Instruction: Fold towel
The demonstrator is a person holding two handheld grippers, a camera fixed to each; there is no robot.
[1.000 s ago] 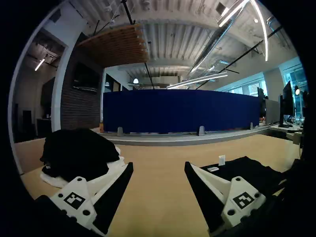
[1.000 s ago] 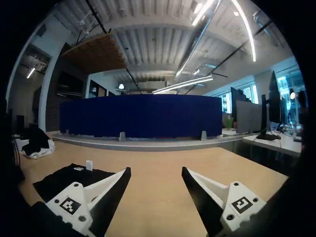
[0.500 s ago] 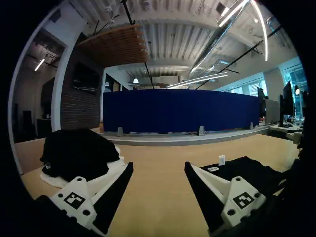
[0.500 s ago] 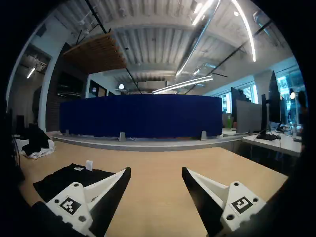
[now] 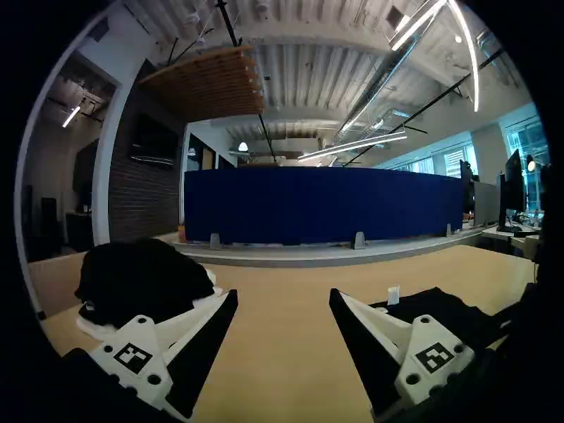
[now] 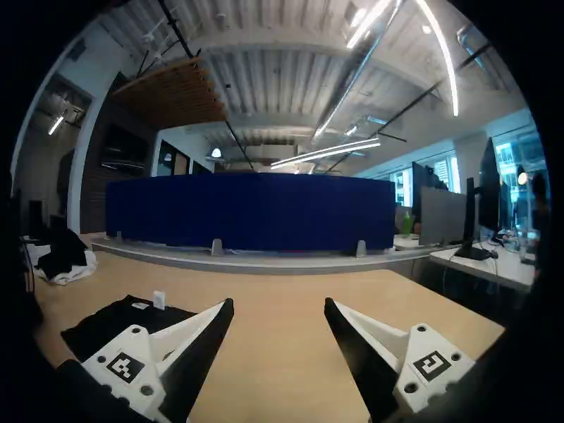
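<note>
Presently, the left tool (image 5: 282, 331) points forward, low along the wooden surface (image 5: 282, 282). Its two fingers are spread apart and grip nothing. The black towel (image 5: 451, 310) lies flat on the surface just beyond that tool's right-hand finger, with a white tag (image 5: 393, 295) standing at its far edge. A pile of black and white cloth (image 5: 141, 282) sits beyond the other finger. The right tool (image 6: 278, 338) is likewise spread and empty; in the right gripper view, the towel lies behind its left-hand finger. A blue partition (image 5: 317, 204) stands along the far edge of the surface.
</note>
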